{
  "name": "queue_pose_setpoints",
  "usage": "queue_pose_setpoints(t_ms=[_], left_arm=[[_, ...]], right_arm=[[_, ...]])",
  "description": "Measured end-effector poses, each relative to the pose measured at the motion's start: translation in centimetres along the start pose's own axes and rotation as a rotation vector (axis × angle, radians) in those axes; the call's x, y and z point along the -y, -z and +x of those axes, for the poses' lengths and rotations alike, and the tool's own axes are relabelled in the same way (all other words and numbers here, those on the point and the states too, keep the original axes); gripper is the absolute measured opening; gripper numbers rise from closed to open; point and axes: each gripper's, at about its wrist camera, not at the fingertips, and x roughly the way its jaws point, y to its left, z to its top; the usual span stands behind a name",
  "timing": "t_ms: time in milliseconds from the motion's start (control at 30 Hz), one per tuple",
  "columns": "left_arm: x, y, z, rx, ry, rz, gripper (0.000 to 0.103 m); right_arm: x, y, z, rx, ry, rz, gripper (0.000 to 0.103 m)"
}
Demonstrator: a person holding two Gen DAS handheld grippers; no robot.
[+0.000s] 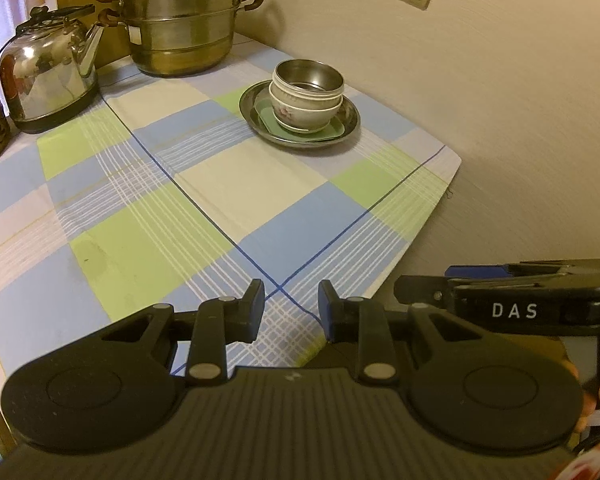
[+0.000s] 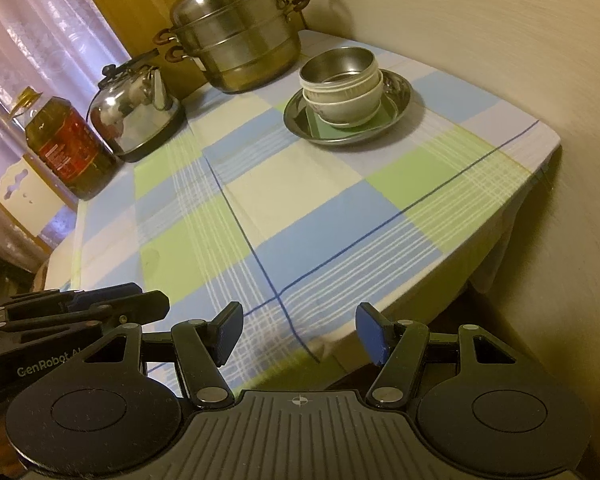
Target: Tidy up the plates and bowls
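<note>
Bowls (image 1: pixel 306 94) sit nested on a steel plate (image 1: pixel 256 114) near the steamer pot (image 1: pixel 180 24), while left claw (image 1: pixel 290 308) and right claw (image 2: pixel 298 334) hover spread, empty, well apart from it.

The left gripper (image 1: pixel 291 309) fingers (image 1: pixel 253 308) stand apart, empty; stacked bowls (image 1: pixel 306 98) sit far ahead on the tabletop (image 1: pixel 228 200).

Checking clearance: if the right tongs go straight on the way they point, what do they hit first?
Probably the bare checked tablecloth near the table's front edge: the right tongs point down at it, open and empty. The stacked bowls sit far beyond. Depth is uncertain.
</note>
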Motion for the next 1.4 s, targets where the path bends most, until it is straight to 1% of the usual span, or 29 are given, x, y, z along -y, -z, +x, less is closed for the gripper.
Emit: queue_pose_setpoints(t_ms=[267, 1067, 1400], left_arm=[[0.15, 0.37, -0.63, 0.012, 0.008, 0.003, 0.026], [-0.35, 0.11, -0.42, 0.013, 0.032, 0.016, 0.026], [-0.48, -0.14, -0.29, 0.014, 0.03, 0.011, 0.026]], right_arm=[[-0.54, 0.78, -0.52, 0.012, 0.005, -0.008, 0.062], [-0.75, 0.59, -0.38, 0.014, 0.017, -0.01, 0.062], [-0.87, 0.34, 0.0, 0.011, 0.022, -0.015, 0.062]])
